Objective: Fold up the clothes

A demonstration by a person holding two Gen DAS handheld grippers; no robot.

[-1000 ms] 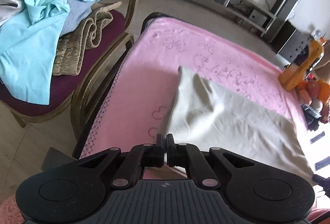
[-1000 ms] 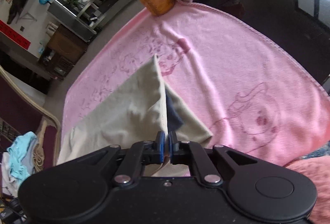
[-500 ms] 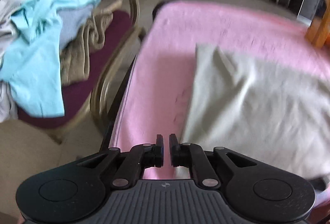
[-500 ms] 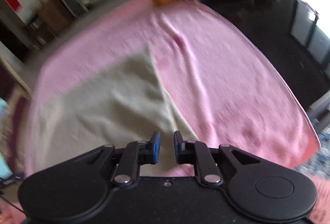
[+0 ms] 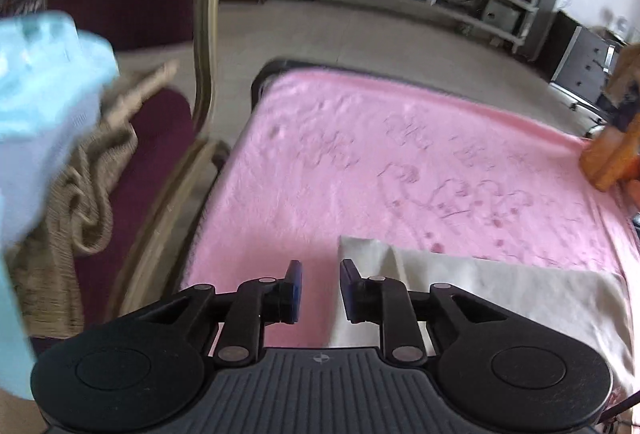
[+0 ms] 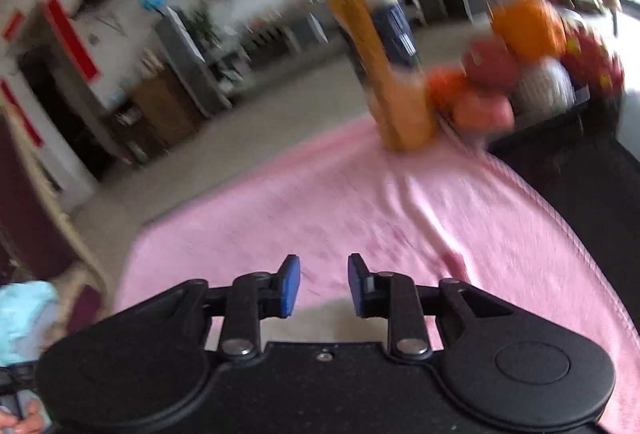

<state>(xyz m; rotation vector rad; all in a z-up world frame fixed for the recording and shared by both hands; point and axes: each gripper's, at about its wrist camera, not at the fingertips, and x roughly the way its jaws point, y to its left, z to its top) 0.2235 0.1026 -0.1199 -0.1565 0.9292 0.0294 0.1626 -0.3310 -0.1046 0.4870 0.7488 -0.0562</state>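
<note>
- Since a second ago both my grippers have let go of the beige garment (image 5: 500, 294) and pulled back; it has dropped toward the lower right of the left wrist view, lying flat on the pink towel (image 5: 360, 162).
- Left gripper (image 5: 319, 290): fingers apart and opening, nothing between them, only pink towel behind the gap. The garment's corner sits just right of the right-hand finger.
- Right gripper (image 6: 319, 284): fingers also apart and opening, empty. A sliver of beige shows at the bottom, mostly hidden by the gripper body.
- I'd say one fold is just laid down and released. The next move calls for regrasping an edge for another fold, or fetching a fresh piece.
- Containers: the chair (image 5: 160, 138) at the left holds the waiting pile, a light blue garment (image 5: 36, 106) over a tan knit (image 5: 80, 202).
- Upper right of the right wrist view: a dark tray (image 6: 540, 126) of fruit (image 6: 524, 30), blurred, beside an orange bottle (image 6: 384, 66) on the table.
</note>
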